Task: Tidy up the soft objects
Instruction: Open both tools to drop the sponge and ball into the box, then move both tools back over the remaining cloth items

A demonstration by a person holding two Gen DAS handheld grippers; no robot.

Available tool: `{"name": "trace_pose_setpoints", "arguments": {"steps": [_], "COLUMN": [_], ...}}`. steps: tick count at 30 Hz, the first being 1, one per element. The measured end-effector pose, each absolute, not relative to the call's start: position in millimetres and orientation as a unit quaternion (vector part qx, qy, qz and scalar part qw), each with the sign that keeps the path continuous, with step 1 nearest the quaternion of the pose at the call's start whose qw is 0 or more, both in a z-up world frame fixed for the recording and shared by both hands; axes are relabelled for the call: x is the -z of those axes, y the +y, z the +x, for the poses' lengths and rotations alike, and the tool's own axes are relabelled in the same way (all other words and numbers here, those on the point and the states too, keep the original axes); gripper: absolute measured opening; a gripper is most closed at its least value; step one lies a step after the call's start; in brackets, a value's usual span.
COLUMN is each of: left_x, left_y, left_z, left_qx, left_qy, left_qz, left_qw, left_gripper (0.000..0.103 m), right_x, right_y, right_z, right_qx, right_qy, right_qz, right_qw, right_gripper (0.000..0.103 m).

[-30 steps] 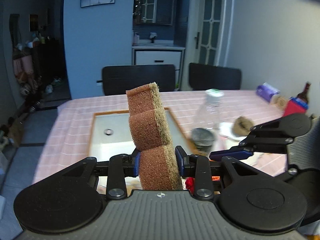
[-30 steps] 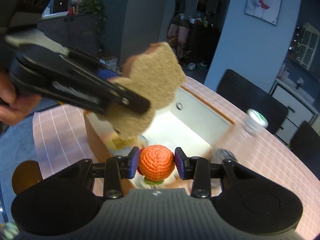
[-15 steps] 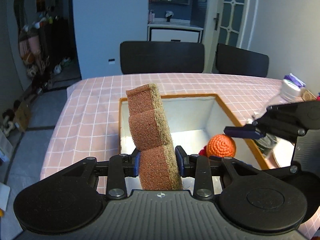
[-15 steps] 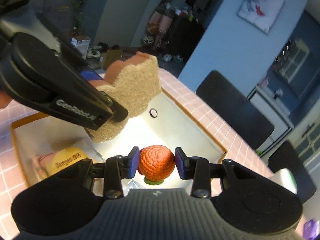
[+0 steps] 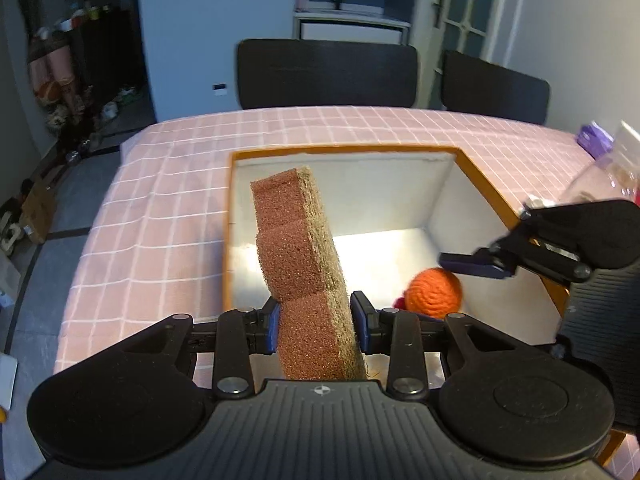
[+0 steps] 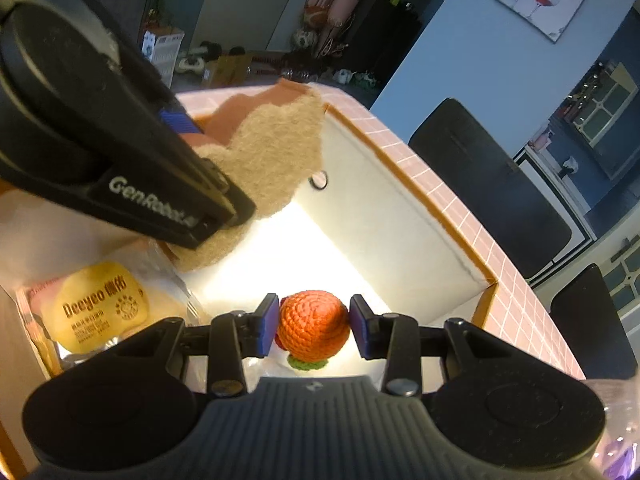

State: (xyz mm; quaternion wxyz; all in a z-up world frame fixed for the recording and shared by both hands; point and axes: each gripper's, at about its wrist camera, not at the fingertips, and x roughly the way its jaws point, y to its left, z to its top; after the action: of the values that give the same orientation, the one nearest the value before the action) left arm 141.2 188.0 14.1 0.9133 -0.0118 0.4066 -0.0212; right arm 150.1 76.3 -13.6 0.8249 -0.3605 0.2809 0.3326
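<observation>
My left gripper is shut on a brown scouring sponge with a tan fibre face; the sponge stands upright above the near left part of an open white box with an orange rim. My right gripper is shut on an orange crocheted ball with a green base and holds it inside the box. In the left wrist view the orange ball and right gripper hang at the box's right side. From the right wrist camera the sponge and left gripper appear upper left.
The box sits on a table with a pink checked cloth. A yellow packaged item marked Deeyeo lies in the box's left corner. A clear plastic bottle and purple packet stand right of the box. Two black chairs stand behind the table.
Both grippers have come forward and down over the box while keeping their loads. The orange ball is now lower inside the box and the sponge is above the box's near left part.
</observation>
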Motion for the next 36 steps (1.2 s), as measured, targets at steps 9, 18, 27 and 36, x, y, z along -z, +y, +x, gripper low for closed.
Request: {"name": "trace_pose_setpoints", "arguments": {"steps": [9, 18, 27, 36], "left_x": [-15.4, -33.8, -57.2, -79.3], "left_y": [174.7, 168.1, 149.4, 122.2], "left_z": [144.8, 137.5, 105.0, 54.3], "left_qx": [0.014, 0.021, 0.03, 0.063], "left_qy": [0.414, 0.394, 0.345, 0.267], "left_qz": [-0.002, -0.001, 0.011, 0.002], "left_qw": [0.91, 0.919, 0.938, 0.962], "left_gripper": [0.046, 0.057, 0.058, 0.058], "right_x": [10.5, -1.7, -34.4, -67.2], "right_y": [75.4, 66.8, 31.6, -41.9], "right_z": [143.6, 135.0, 100.7, 63.1], "right_qx": [-0.332, -0.338, -0.342, -0.346], "right_qy": [0.268, 0.254, 0.241, 0.222], "right_qz": [-0.378, -0.371, -0.338, -0.27], "right_qw": [0.822, 0.827, 0.843, 0.871], "right_gripper": [0.039, 0.055, 0.065, 0.07]}}
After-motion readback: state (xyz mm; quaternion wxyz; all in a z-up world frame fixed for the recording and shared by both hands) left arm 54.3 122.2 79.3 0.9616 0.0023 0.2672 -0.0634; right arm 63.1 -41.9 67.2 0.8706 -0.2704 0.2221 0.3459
